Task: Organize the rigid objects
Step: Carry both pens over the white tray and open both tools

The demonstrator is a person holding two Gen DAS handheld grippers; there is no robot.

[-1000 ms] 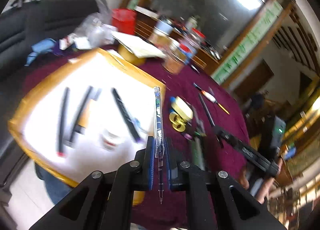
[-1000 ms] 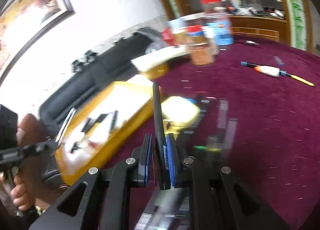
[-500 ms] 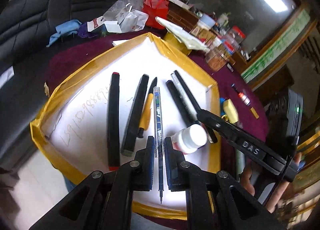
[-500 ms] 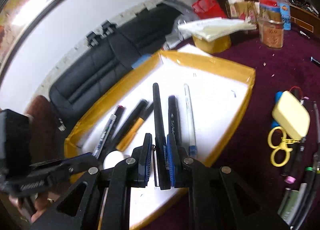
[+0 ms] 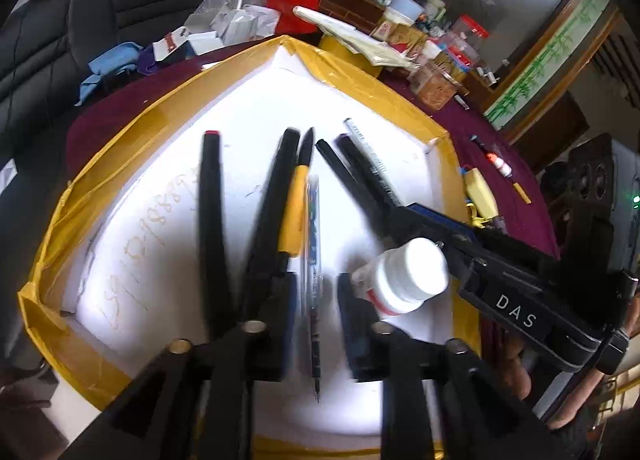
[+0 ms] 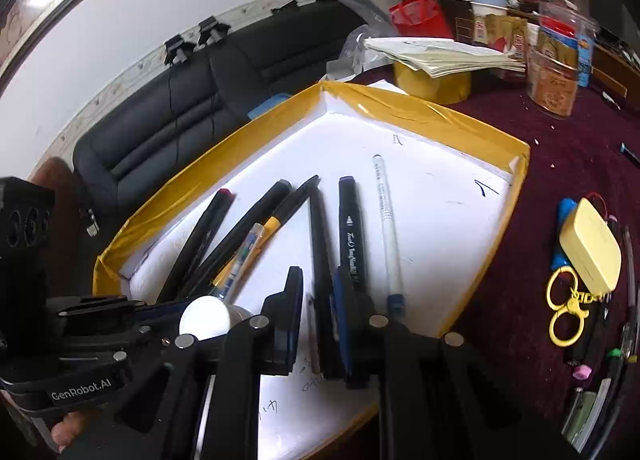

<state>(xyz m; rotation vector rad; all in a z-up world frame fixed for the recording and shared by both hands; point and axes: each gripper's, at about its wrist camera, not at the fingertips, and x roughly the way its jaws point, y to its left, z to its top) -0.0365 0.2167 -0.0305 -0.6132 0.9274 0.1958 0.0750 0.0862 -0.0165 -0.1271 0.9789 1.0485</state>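
A white tray [image 5: 132, 128] with a yellow taped rim holds several pens and a white bottle [image 5: 404, 276]. My left gripper [image 5: 314, 300] hovers low over the tray with its jaws opening. The clear blue-printed pen [image 5: 313, 244] lies blurred between the pads, with a gap on each side. My right gripper [image 6: 318, 300] is over the same tray, its jaws also opening. A black pen [image 6: 318, 244] lies between them against the right pad, with white tray showing at the left pad. The clear pen [image 6: 246, 256] also shows in the right wrist view.
On the burgundy cloth [image 6: 540, 188] right of the tray lie a yellow case [image 6: 588, 248], yellow key clips [image 6: 564, 308] and more pens [image 6: 600, 372]. Jars [image 6: 556, 76], papers on a yellow roll [image 6: 436, 56] and a red bag [image 5: 292, 0] stand behind. A black sofa [image 6: 160, 116] is beyond.
Both grippers swung from the cloth over the tray and came down. Each was shut on its pen; now both sets of jaws have parted and the pens rest among the others.
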